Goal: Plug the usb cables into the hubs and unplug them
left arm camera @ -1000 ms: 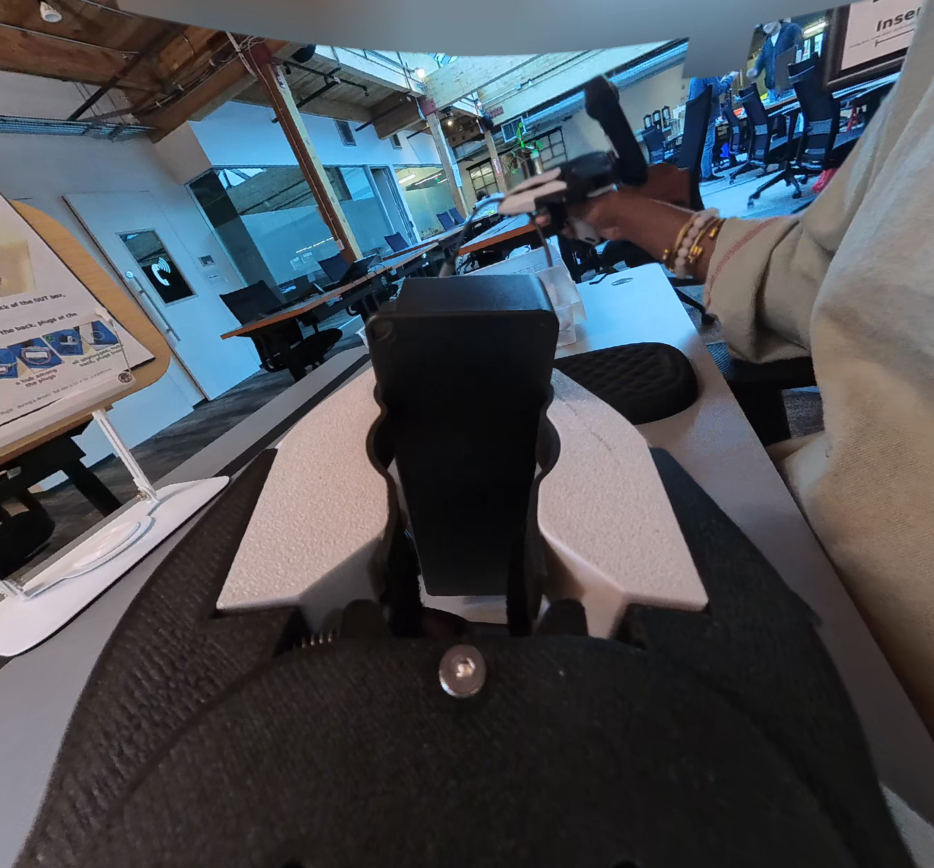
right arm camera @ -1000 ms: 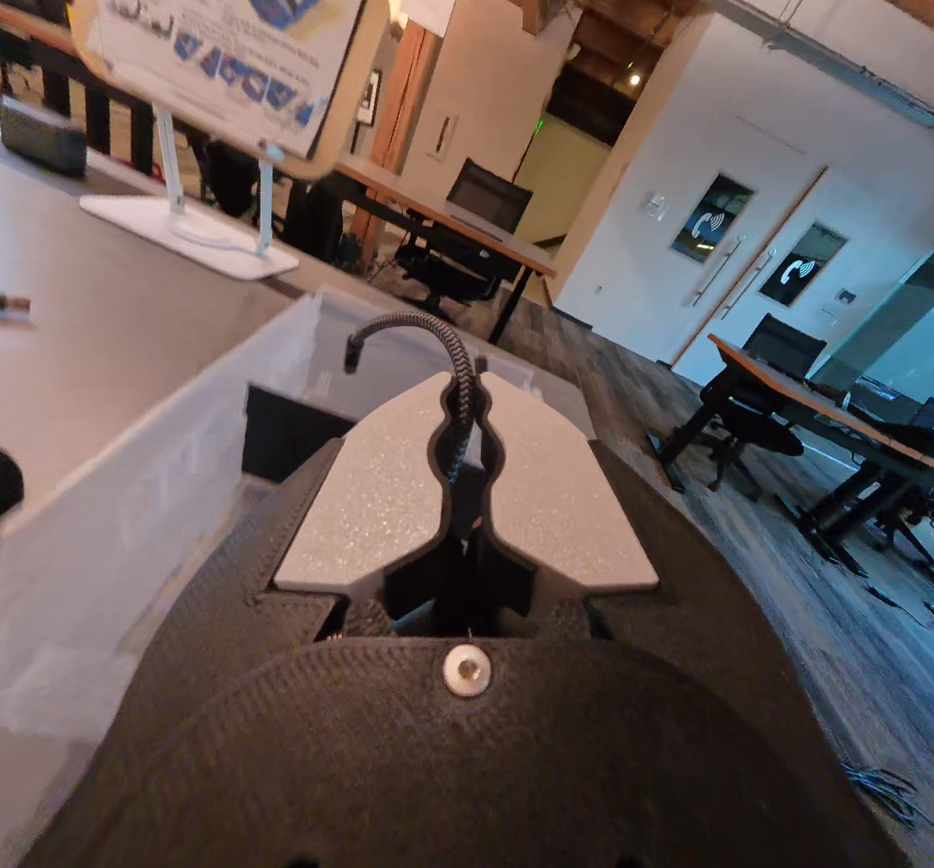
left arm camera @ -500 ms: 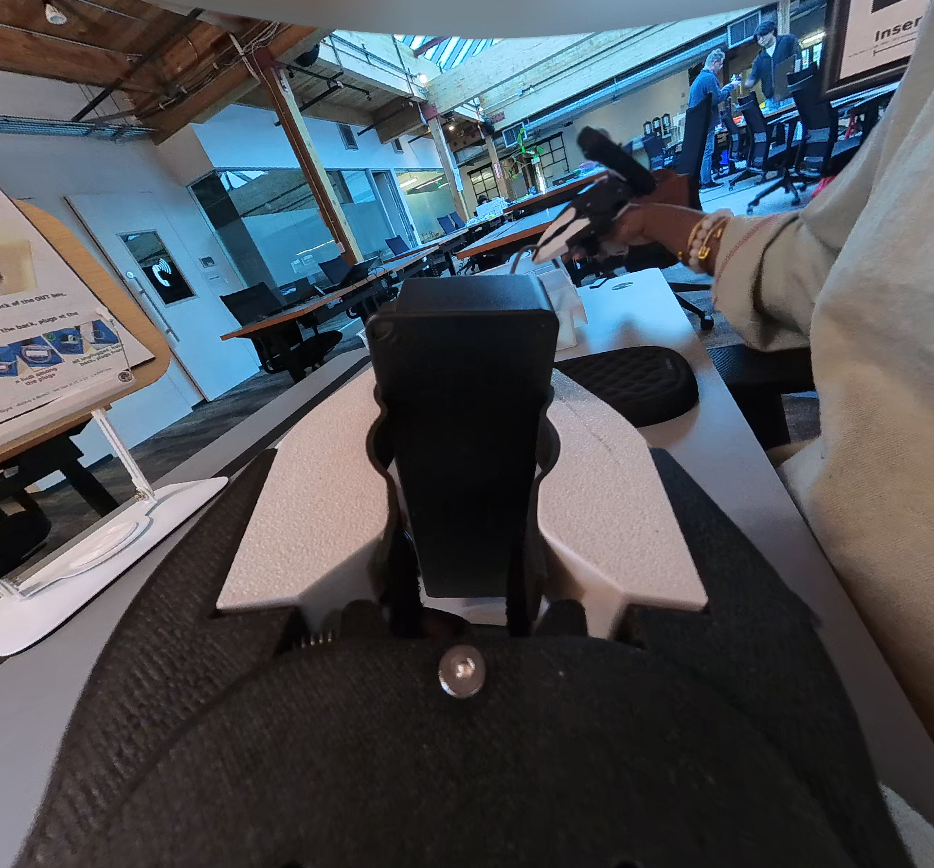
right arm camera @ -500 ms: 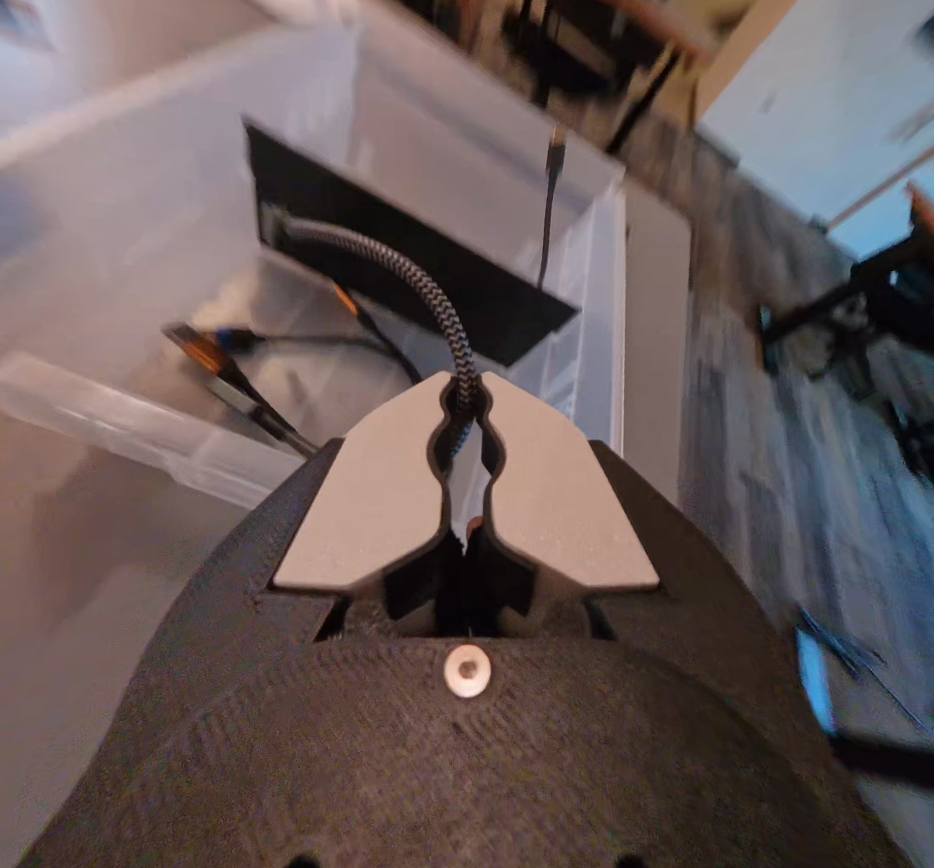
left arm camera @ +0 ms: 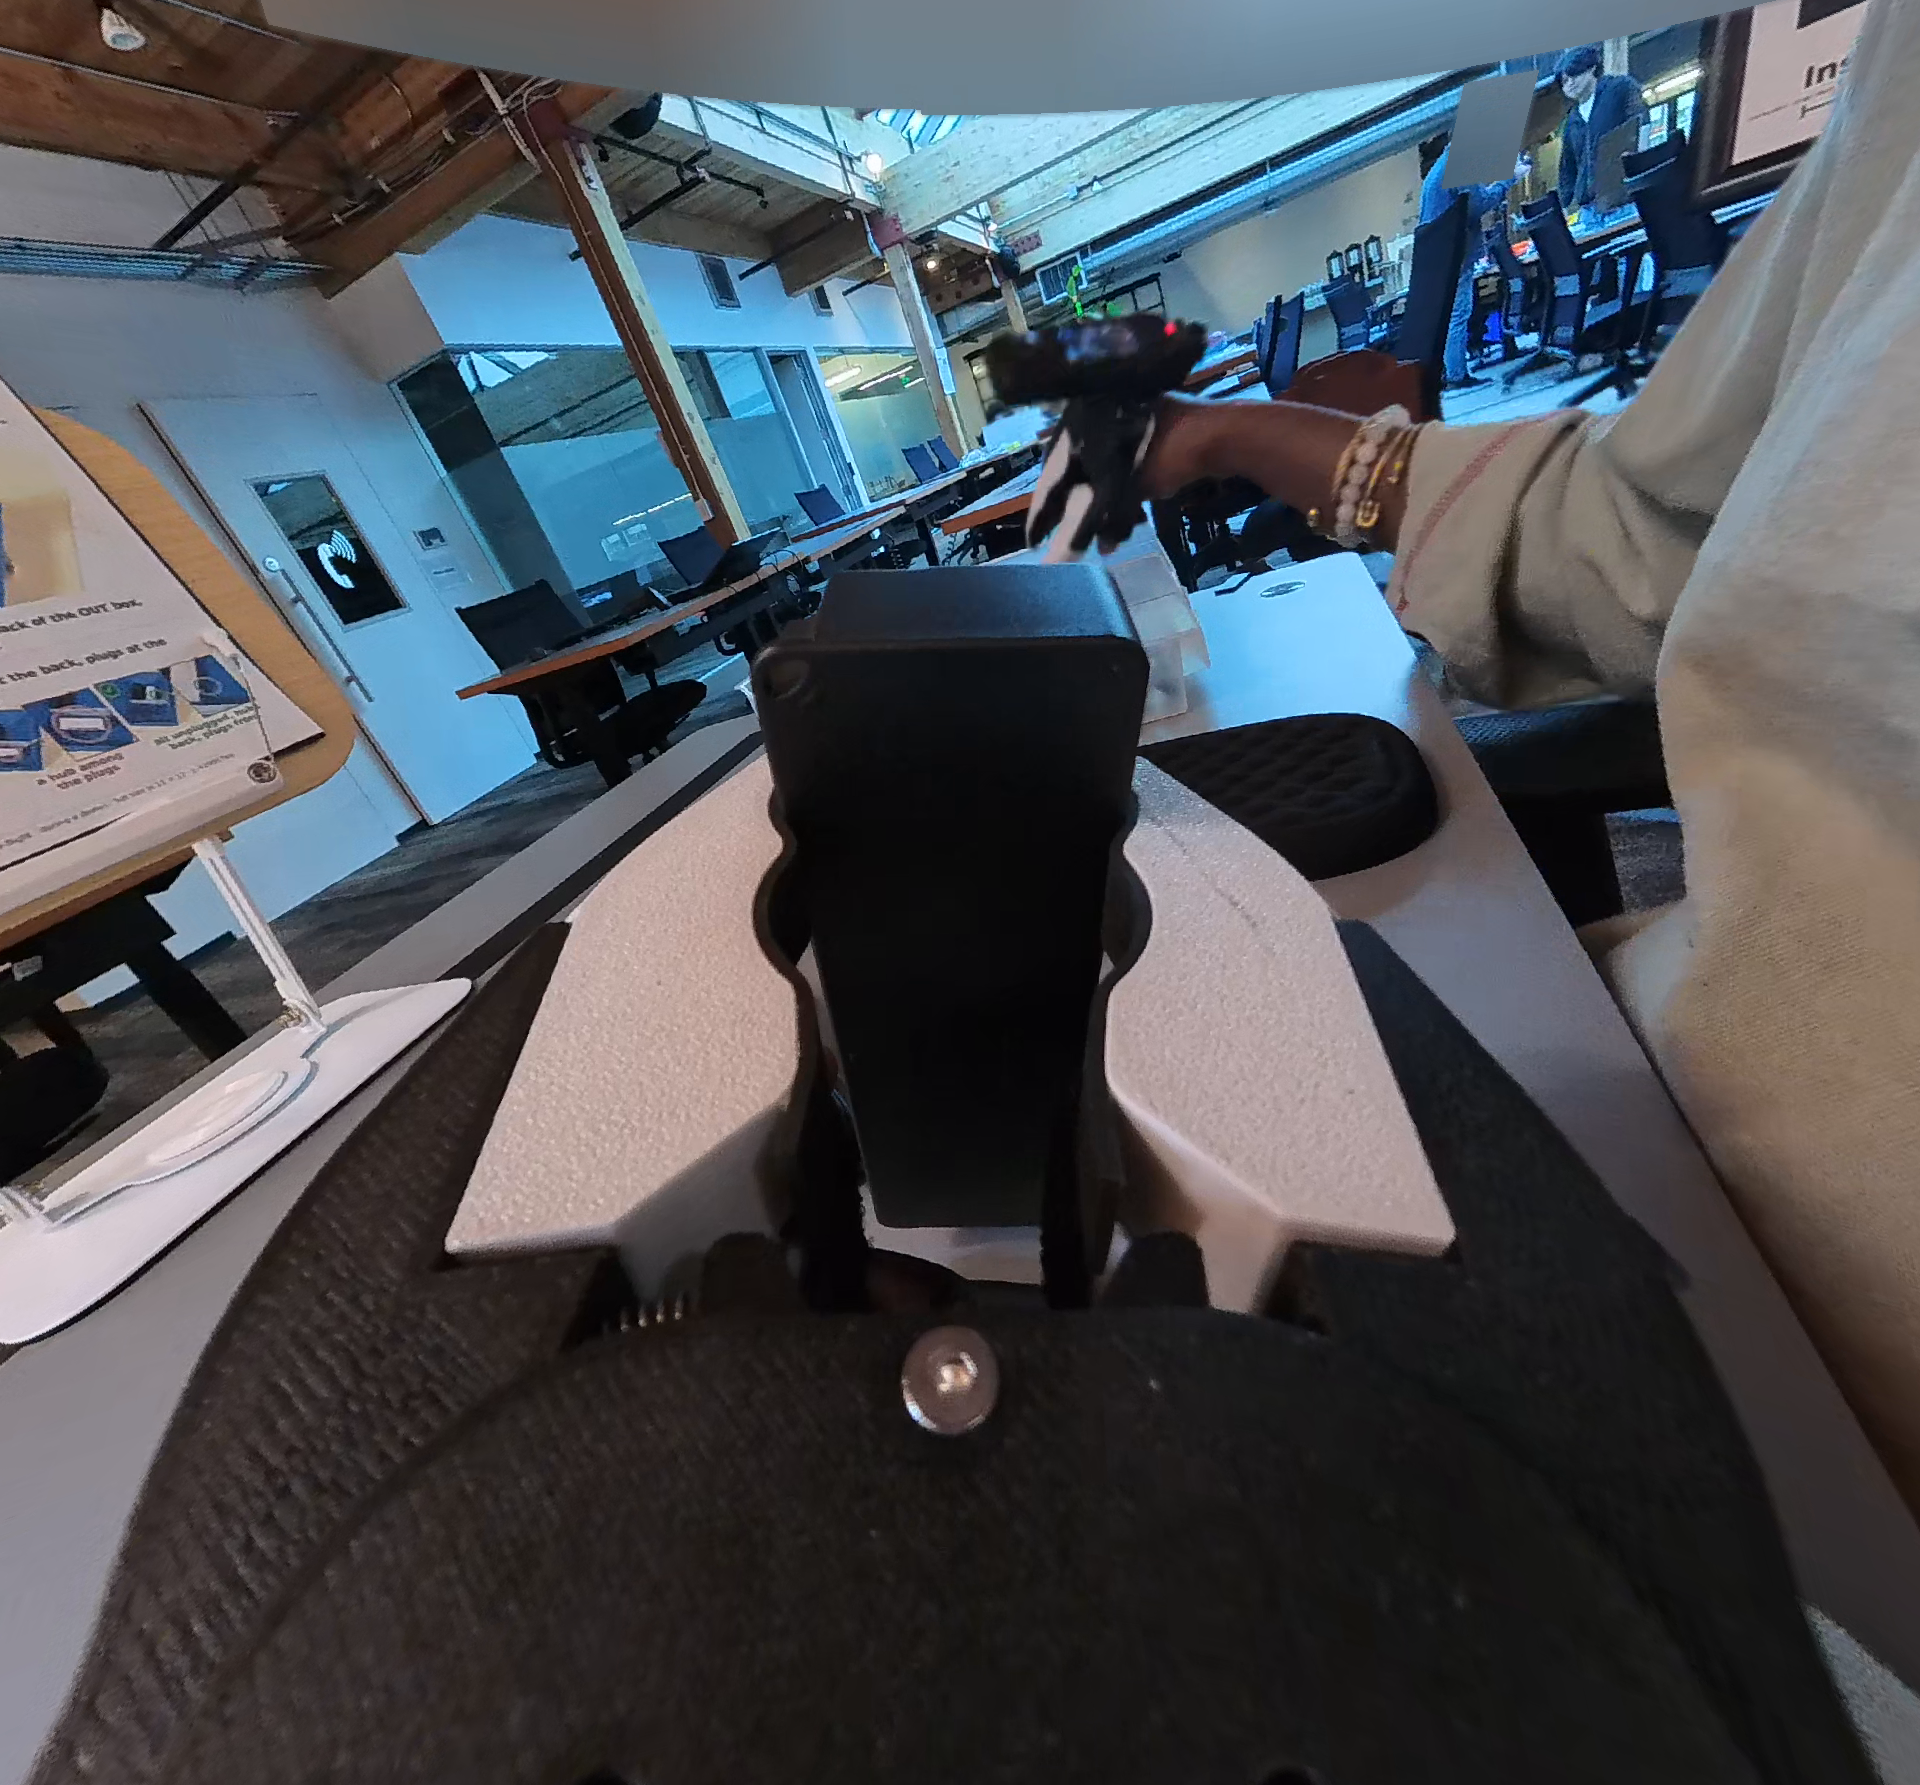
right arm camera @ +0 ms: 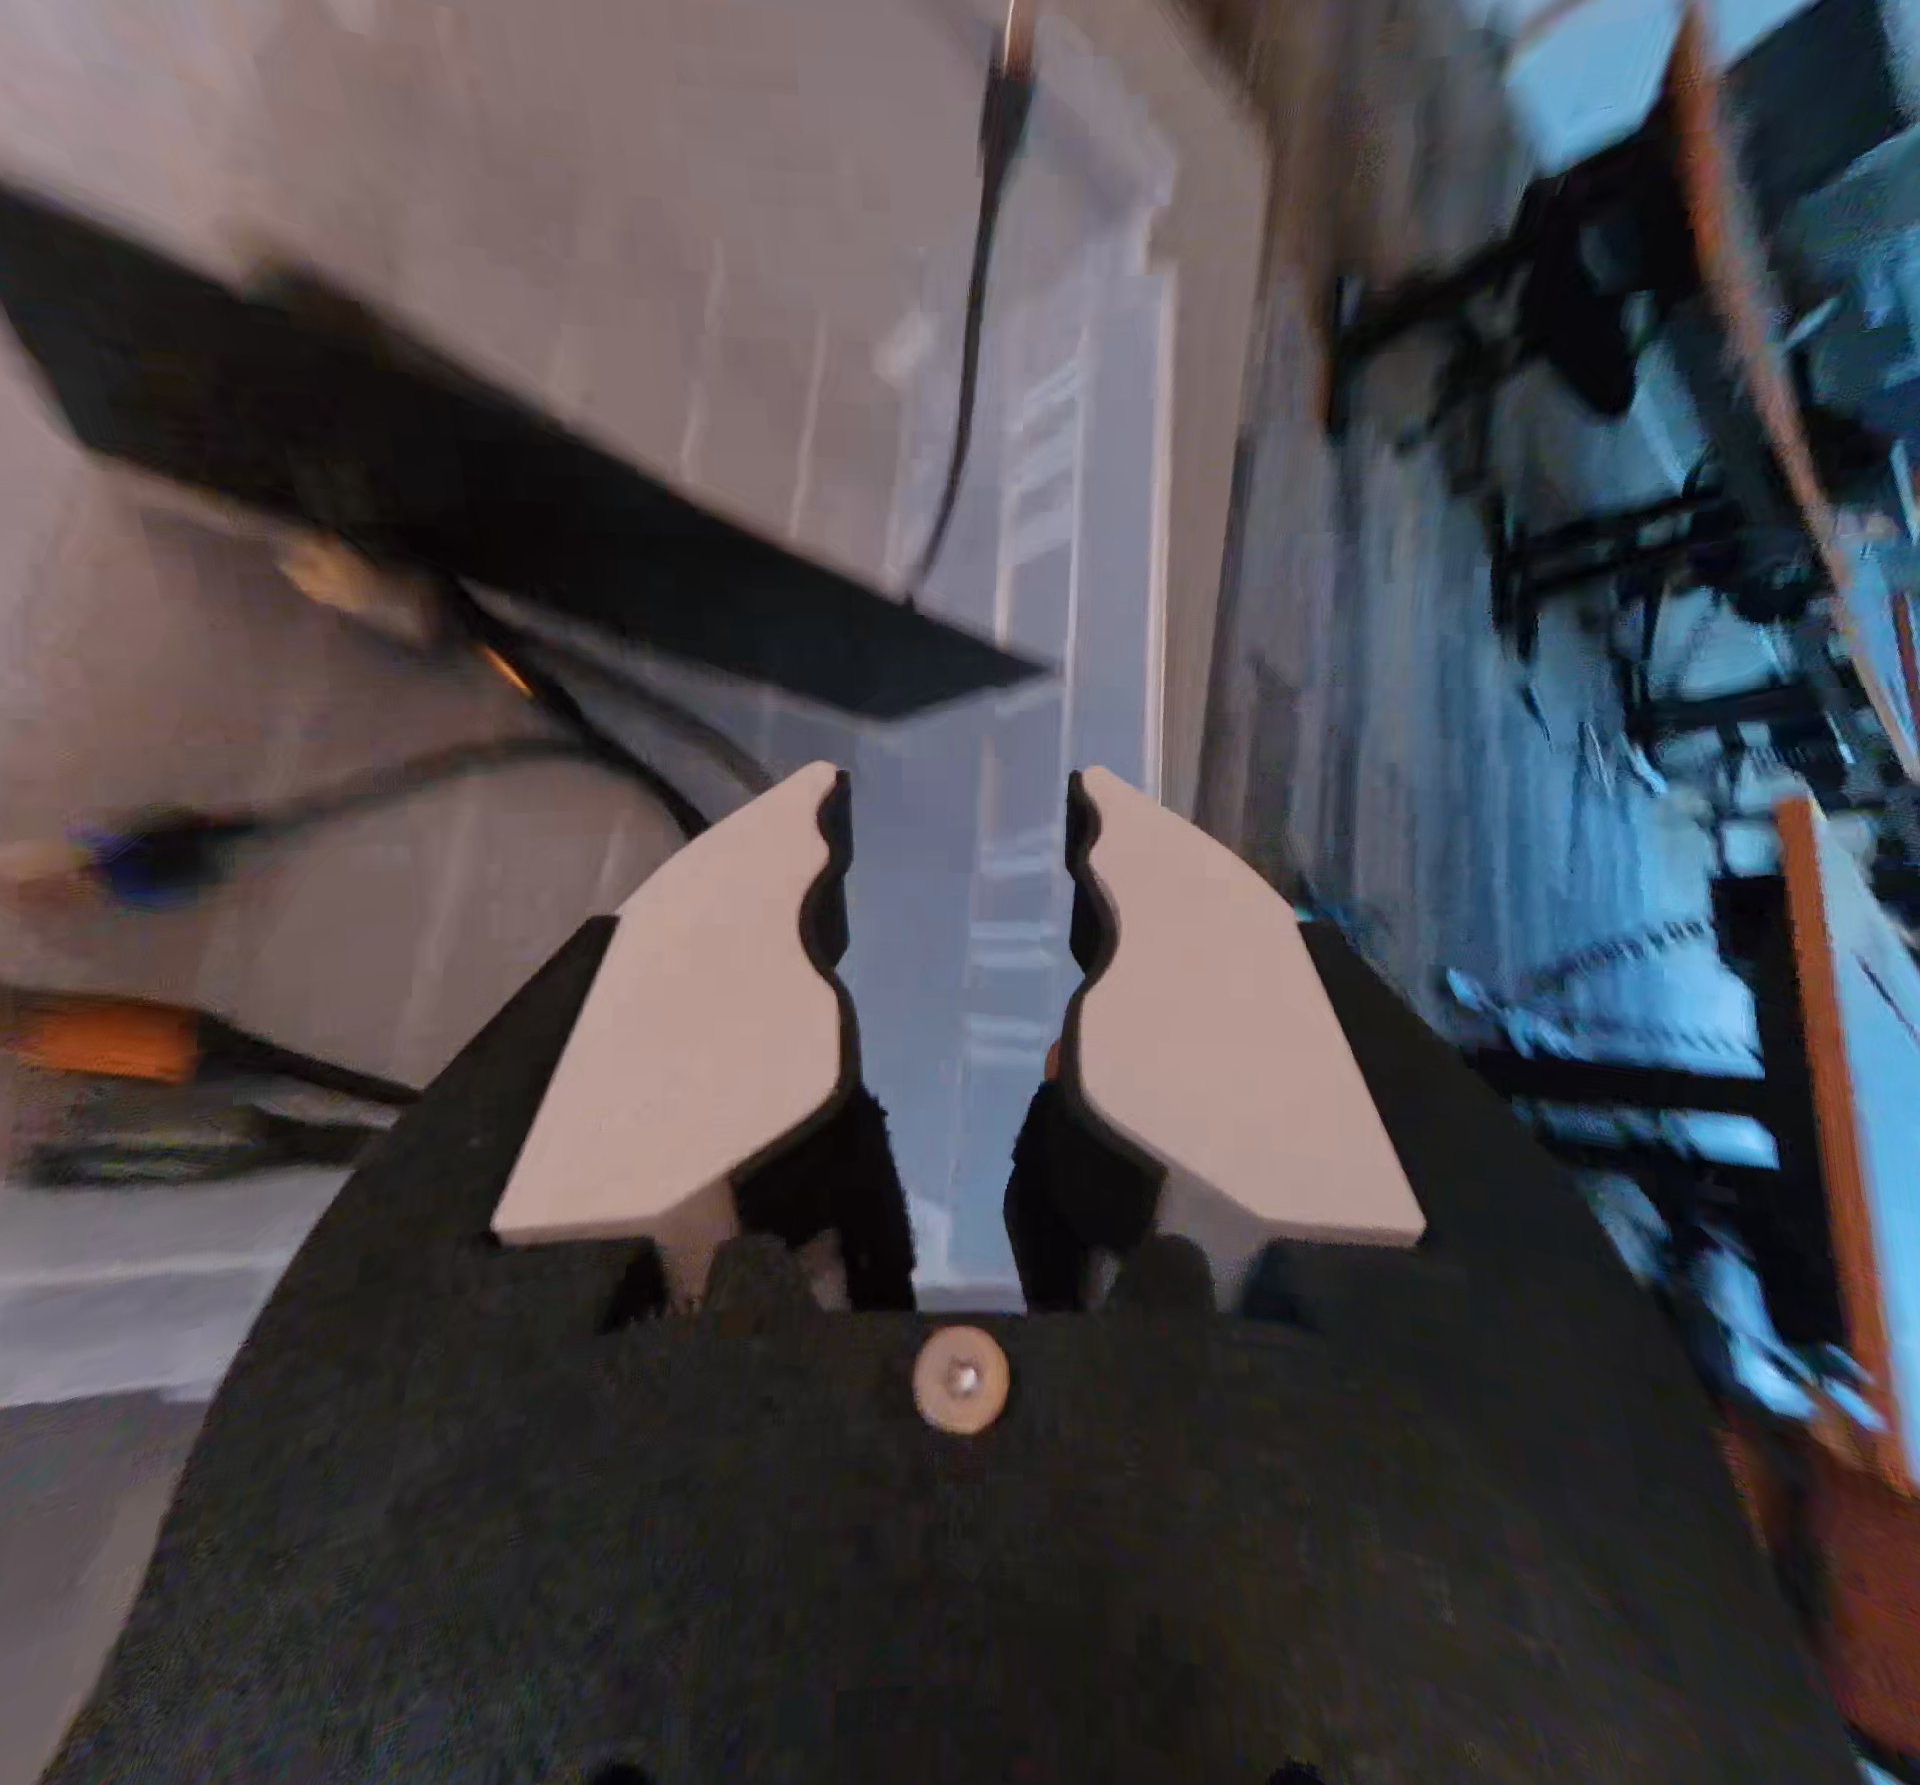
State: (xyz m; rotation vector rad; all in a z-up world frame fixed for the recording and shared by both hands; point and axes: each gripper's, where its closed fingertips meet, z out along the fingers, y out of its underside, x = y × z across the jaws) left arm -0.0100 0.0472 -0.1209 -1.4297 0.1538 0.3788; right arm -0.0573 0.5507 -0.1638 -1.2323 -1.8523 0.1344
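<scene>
My left gripper (left arm camera: 951,800) is shut on a black box-shaped hub (left arm camera: 951,831) and holds it upright over the grey table (left arm camera: 1340,613). My right gripper (right arm camera: 958,790) is open and empty, pointing down over a clear plastic bin (right arm camera: 1081,447). It also shows far off in the left wrist view (left arm camera: 1081,499), held by a hand over the bin (left arm camera: 1158,613). Inside the bin lie a black flat piece (right arm camera: 499,478) and several loose cables (right arm camera: 966,281) with plugs (right arm camera: 156,852). The right wrist view is blurred by motion.
A sign board on a white stand (left arm camera: 208,1081) is at the table's left. A black textured pad (left arm camera: 1309,790) lies near the person's sleeve (left arm camera: 1662,592). Office desks and chairs (left arm camera: 592,686) fill the room behind. My right fingertips sit around 50 cm from my left ones.
My right gripper tipped down over the bin, opened and let go of the braided cable it held. My left gripper has kept still with the hub.
</scene>
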